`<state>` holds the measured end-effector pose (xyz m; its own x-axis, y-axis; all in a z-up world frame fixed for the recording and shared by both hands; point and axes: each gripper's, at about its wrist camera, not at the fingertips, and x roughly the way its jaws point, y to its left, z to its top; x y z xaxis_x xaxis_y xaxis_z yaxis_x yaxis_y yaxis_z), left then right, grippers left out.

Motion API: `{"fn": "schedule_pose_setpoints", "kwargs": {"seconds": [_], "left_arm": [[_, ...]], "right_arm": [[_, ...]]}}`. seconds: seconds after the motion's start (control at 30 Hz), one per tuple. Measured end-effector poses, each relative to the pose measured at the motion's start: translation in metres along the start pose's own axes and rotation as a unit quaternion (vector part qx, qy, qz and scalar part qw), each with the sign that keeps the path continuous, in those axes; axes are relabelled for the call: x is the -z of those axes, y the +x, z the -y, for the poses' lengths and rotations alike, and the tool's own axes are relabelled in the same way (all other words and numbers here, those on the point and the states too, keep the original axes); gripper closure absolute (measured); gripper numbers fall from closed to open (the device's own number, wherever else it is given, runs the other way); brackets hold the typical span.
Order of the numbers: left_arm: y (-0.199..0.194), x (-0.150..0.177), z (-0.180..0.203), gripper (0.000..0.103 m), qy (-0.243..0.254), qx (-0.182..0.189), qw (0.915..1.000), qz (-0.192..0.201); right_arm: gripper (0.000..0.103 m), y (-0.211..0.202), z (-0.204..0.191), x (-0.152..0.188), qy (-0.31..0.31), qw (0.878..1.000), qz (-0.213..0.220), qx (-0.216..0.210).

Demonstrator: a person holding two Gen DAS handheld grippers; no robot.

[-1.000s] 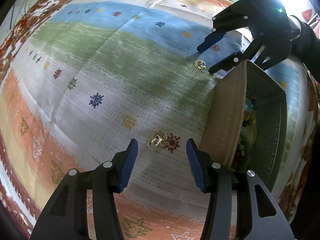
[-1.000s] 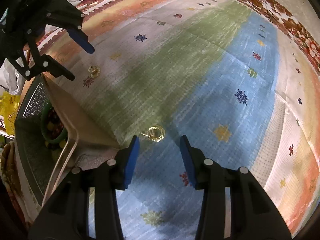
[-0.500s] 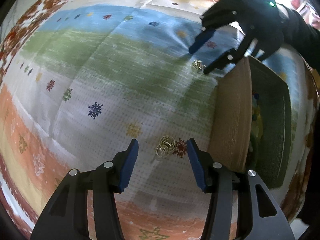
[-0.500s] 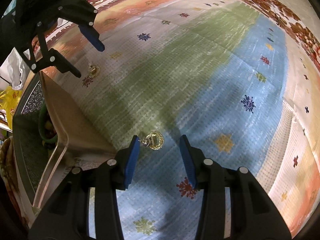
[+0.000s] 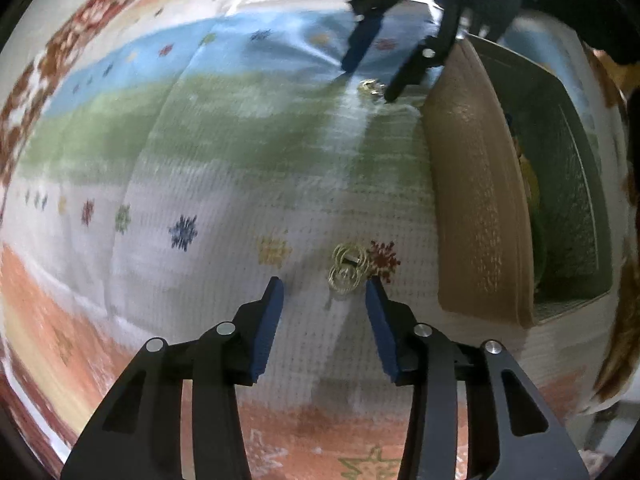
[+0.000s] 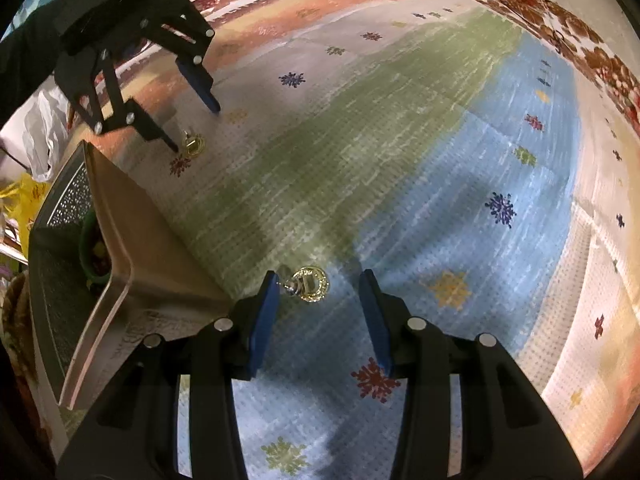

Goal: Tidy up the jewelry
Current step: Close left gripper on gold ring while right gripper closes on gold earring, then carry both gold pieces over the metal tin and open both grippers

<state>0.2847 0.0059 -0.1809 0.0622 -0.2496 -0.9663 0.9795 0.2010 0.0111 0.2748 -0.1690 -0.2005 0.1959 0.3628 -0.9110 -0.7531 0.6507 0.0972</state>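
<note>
Two little gold earrings on the patterned cloth here, and each gripper is lined up on its own one. The left gripper has its jaws wide, straddling a gold hoop earring that lies flat on the tablecloth, just beside the right blue pad and next to a red snowflake print. The right gripper is also wide open, with a gold ring-shaped earring between the pads, closer to the left one, its small clasp end nearly touching that pad. Both pieces look featherlight, thin and hard, so I'd guess they slide or flip if a pad nudges them before closing. They sit so flat that the pads probably have to press into the soft cloth to get under the rim; best bet is pinching across the hoop, not the tiny clasp. The brown-edged tray with a green bangle inside sits just beside both earrings.
</note>
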Motion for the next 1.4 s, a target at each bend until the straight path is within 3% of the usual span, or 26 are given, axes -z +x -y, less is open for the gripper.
{"fn": "schedule_pose_setpoints", "kwargs": {"seconds": [0.27,0.37,0.43,0.5,1.07,1.4], "left_arm": [[0.012,0.002,0.011,0.058,0.009,-0.01,0.9998,0.017],[0.015,0.008,0.016,0.065,0.006,-0.005,0.9996,0.026],[0.014,0.012,0.017,0.078,0.007,-0.003,0.9995,0.032],[0.007,0.011,0.019,0.09,0.003,-0.004,0.9994,0.033],[-0.003,0.017,0.04,0.093,-0.01,-0.034,0.9988,0.034],[-0.022,0.017,0.046,0.093,-0.017,-0.058,0.9977,0.031]], "right_arm": [[0.06,0.001,-0.004,-0.003,-0.01,1.0,-0.004,0.007],[0.062,0.001,-0.004,-0.001,-0.007,1.0,0.0,0.011],[0.075,0.001,-0.006,-0.001,-0.007,1.0,0.005,0.016],[0.08,0.001,-0.009,-0.001,-0.008,1.0,0.006,0.018],[0.085,-0.004,-0.021,-0.003,-0.012,0.999,0.015,0.049],[0.085,-0.025,-0.016,-0.003,0.022,0.998,0.029,0.061]]}}
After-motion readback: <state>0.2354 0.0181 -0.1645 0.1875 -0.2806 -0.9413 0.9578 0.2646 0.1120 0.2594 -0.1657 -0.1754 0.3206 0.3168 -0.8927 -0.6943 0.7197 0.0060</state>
